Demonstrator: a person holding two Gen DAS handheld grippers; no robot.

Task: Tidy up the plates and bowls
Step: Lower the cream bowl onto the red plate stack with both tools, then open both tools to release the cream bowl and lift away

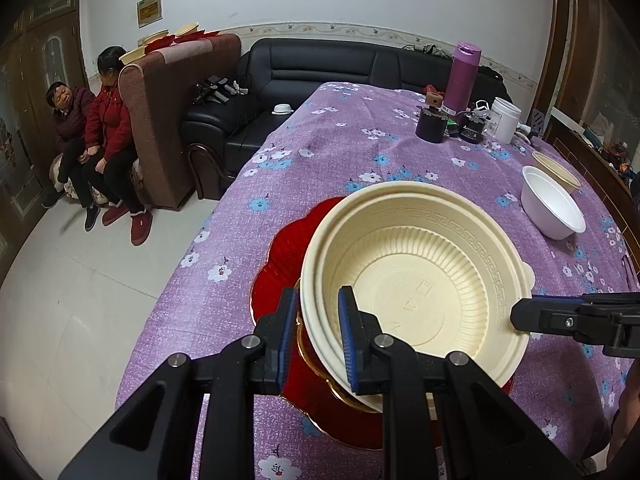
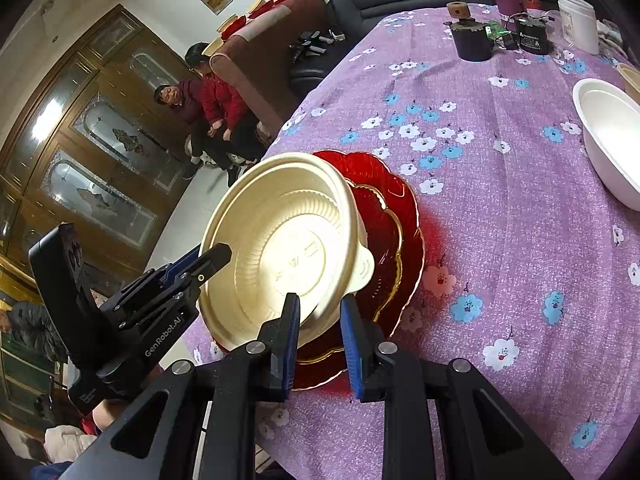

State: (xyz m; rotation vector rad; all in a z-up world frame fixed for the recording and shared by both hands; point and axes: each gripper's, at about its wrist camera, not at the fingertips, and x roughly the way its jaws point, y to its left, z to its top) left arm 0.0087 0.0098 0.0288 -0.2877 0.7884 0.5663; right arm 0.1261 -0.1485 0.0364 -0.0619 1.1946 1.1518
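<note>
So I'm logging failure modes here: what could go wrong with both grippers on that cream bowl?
The cream bowl is pinched only at its thin rim by the left gripper and right gripper, so it could flex or slip. It sits tilted over the red plate, which lies near the table edge and could be nudged off.

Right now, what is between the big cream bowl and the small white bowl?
Only bare flowered tablecloth lies between the cream bowl and the white bowl, clearest in the left wrist view.
</note>
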